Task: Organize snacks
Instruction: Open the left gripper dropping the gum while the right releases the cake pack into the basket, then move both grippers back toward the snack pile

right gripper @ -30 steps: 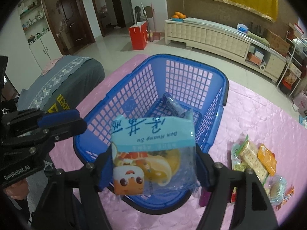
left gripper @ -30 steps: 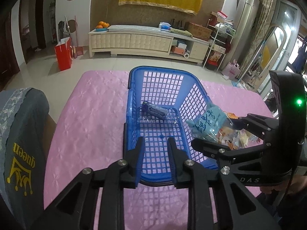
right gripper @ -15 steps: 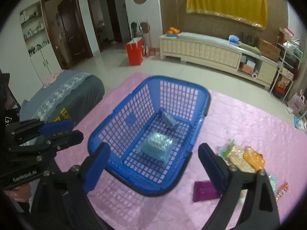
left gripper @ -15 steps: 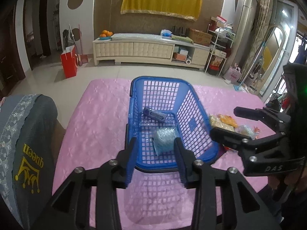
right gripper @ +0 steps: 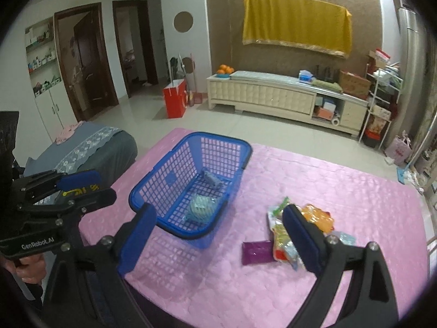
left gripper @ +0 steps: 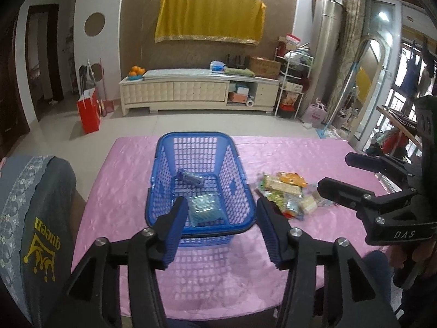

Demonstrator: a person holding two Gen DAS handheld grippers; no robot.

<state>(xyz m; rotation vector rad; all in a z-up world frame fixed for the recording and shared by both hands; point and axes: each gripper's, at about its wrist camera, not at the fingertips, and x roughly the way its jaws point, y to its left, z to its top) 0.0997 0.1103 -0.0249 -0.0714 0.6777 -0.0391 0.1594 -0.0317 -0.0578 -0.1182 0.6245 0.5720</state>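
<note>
A blue lattice basket sits on the pink counter, holding two packets: a light-blue snack bag near its front wall and a small dark wrapper behind it. A second ago the right gripper clasped that bag; now its fingers stand spread and bare. The left gripper is opening, nothing between. Loose snacks lie at the basket's three o'clock.

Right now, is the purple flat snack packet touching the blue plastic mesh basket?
Apart. The right wrist view shows bare pink tablecloth between the purple packet and the basket.
</note>
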